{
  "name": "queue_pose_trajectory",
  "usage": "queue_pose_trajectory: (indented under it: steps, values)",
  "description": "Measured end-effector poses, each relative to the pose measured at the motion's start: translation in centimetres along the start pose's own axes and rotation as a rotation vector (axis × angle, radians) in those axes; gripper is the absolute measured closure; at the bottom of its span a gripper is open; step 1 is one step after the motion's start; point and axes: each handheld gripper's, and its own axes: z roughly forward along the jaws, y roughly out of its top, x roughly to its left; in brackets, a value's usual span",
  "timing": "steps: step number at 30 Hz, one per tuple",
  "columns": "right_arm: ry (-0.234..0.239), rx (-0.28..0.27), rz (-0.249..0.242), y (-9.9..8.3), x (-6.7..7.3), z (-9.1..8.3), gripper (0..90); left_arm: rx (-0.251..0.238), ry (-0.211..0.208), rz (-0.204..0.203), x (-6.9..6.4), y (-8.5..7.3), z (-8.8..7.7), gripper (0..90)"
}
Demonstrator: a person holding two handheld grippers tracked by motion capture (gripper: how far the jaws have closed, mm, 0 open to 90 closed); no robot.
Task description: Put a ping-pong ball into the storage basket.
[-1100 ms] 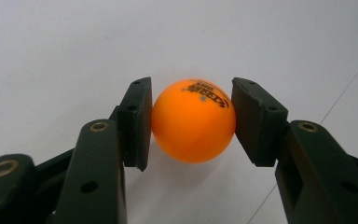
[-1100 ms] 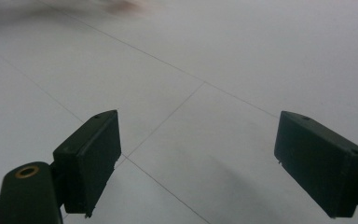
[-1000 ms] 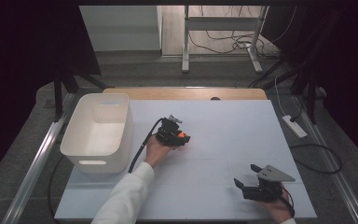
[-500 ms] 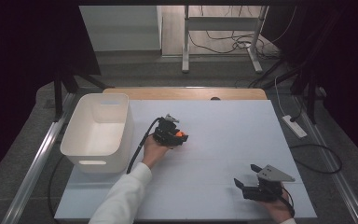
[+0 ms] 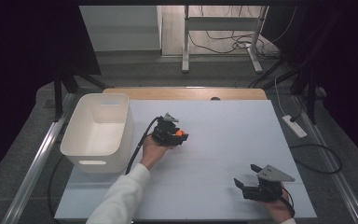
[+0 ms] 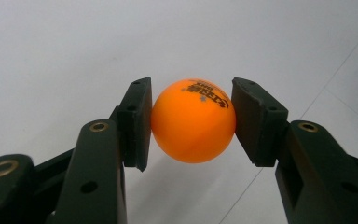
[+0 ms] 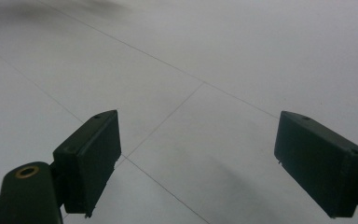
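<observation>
An orange ping-pong ball with dark print on top sits clamped between the two black pads of my left gripper. From above, that left gripper is near the middle of the white table with the ball showing at its tip, just right of the white bin. My right gripper rests low at the table's front right, its jaws spread wide apart. In the right gripper view the right gripper has bare tabletop between its pads.
The white bin is an empty, handled tub at the table's left side. A power strip and cables lie on the floor past the right edge. A wooden strip runs along the table's far edge.
The left hand with the ball has drifted slightly toward the front and left. The right gripper has stayed where it was.
</observation>
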Motion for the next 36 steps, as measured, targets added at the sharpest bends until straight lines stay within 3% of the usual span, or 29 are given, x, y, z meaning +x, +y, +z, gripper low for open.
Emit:
queue_pose_trajectory:
  steps: [21,30,36]
  values:
    - [0.0,0.002,-0.002,0.0,0.1,0.1,14.7,-0.088,-0.004,0.022,-0.8,0.6,-3.2,50.4]
    - [-0.002,0.0,-0.001,0.1,0.1,0.0,14.7,-0.128,-0.014,0.051,-2.0,1.5,-4.6,50.4]
    - [-0.001,0.0,-0.002,0.1,0.1,0.0,14.7,-0.144,0.0,0.093,-2.8,2.0,-5.3,50.4]
